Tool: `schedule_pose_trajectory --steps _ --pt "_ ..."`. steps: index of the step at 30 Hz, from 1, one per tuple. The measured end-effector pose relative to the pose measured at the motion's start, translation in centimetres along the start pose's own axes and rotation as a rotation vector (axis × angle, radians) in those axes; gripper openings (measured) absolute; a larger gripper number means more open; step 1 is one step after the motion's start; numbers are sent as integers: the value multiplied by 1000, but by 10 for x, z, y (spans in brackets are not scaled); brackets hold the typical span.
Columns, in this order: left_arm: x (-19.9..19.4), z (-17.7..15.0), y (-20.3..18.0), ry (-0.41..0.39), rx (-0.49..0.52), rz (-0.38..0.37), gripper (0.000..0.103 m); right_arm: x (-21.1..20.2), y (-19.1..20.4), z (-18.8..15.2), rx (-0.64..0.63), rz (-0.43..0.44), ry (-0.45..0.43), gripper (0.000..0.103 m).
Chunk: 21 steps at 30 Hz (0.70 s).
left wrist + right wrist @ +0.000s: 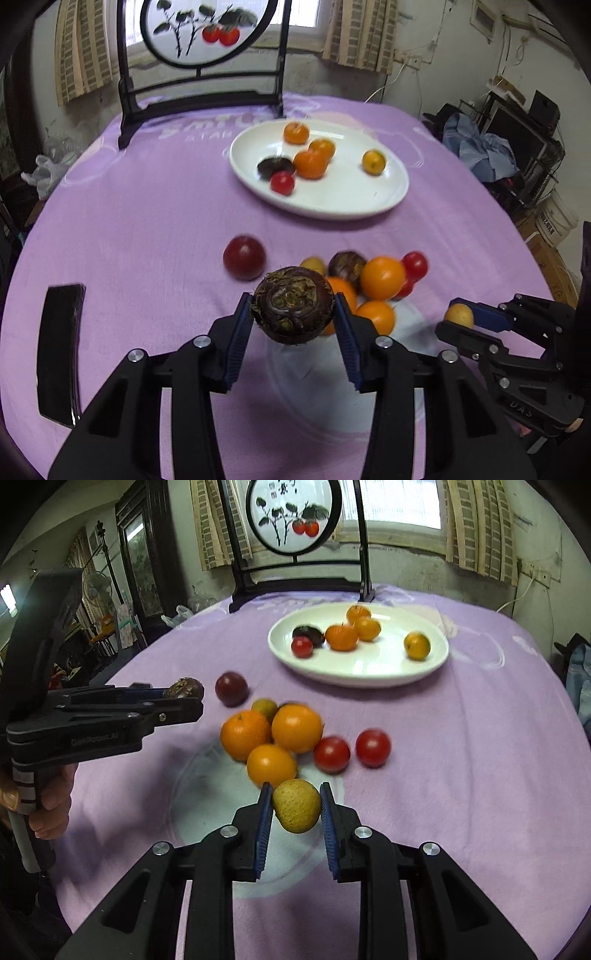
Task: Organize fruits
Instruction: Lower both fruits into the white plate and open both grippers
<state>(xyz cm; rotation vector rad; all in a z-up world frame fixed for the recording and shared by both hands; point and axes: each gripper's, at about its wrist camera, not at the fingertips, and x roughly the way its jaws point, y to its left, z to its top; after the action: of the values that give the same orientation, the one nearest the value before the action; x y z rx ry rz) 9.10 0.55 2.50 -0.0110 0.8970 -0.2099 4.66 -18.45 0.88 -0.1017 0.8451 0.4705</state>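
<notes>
My left hand-held gripper (293, 308) clamps the water chestnut (293, 305) across its middle; it seems firm and light. My right hand-held gripper (295, 806) pinches a small, softer yellow fruit (296, 805).

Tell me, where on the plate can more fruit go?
The plate's near half is bare, and so is the gap between the lone yellow fruit and the orange cluster. The far left side is crowded with that cluster, a dark fruit and a tomato.

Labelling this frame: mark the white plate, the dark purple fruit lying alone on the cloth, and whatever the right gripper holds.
white plate (354, 672), right wrist view, bare front rim.
dark purple fruit (231, 688), right wrist view, its middle.
yellow-green fruit (296, 806), right wrist view, centre, between the pads.
</notes>
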Motion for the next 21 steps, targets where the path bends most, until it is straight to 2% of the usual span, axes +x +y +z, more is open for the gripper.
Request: schedule_pose_trajectory --steps 6,12,14,18,21 --pt "-4 41 -24 -49 33 -15 43 -9 -15 47 -50 -59 -97 26" --pt "42 83 -45 -43 41 27 43 22 -45 87 -37 -127 -126 26" --pt "66 92 -43 -13 18 51 43 40 -59 96 -6 -134 -103 26" --pt "103 102 -35 47 -21 51 43 69 -80 105 41 -130 -56 26" --pt "121 107 -34 67 -11 63 43 88 -90 107 71 -128 -16 26"
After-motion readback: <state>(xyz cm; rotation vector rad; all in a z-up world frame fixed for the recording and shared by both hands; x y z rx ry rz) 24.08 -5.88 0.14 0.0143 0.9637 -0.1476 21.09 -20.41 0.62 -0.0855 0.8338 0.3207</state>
